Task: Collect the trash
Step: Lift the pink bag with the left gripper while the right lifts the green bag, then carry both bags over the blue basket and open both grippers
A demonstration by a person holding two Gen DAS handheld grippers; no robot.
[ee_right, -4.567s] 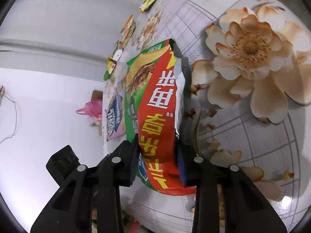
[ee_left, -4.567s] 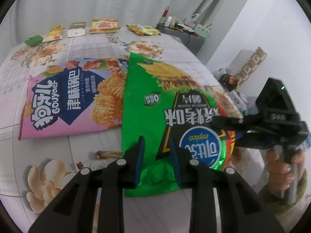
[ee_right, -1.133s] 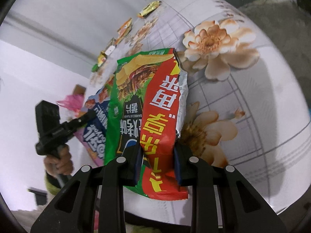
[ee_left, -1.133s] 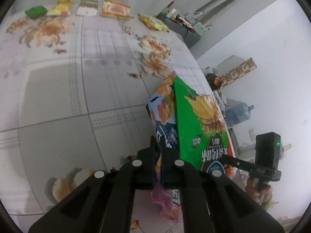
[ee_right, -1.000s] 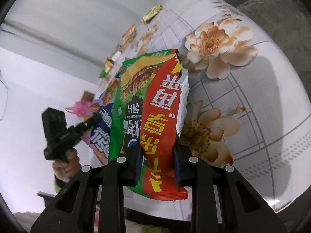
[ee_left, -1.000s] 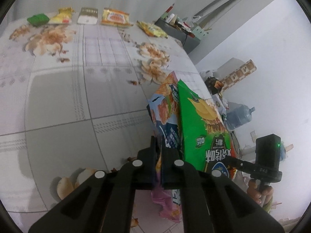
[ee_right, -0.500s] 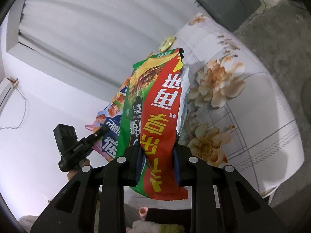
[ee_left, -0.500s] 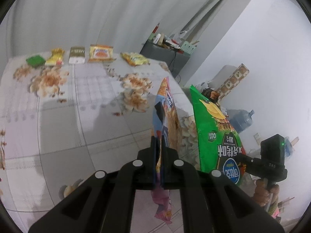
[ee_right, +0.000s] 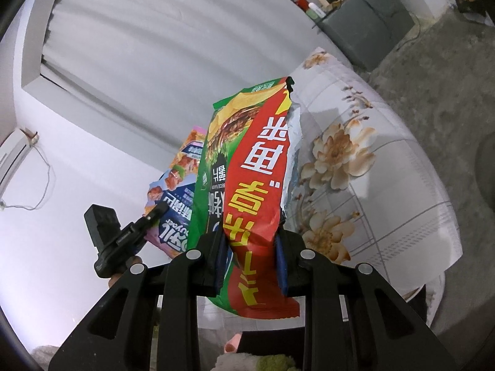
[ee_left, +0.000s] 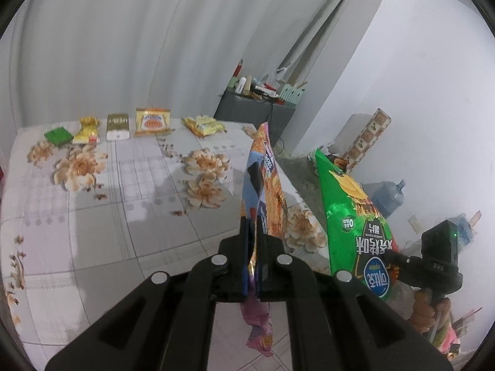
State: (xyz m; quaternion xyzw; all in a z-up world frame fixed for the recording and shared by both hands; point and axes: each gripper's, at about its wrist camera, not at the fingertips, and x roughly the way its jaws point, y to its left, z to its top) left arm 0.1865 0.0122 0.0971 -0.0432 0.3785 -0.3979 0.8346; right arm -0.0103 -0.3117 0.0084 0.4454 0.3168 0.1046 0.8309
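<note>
Left gripper clamping pink-and-blue foil snack bag, edge-on, above floral-cloth table. Right gripper pinching green-and-red crinkled chip bag, lifting clear. Small wrappers lining table's far edge.

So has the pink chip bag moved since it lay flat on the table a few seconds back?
Yes. The pink chip bag has come up off the floral tablecloth, hanging edge-on from the left hand-held gripper.
</note>
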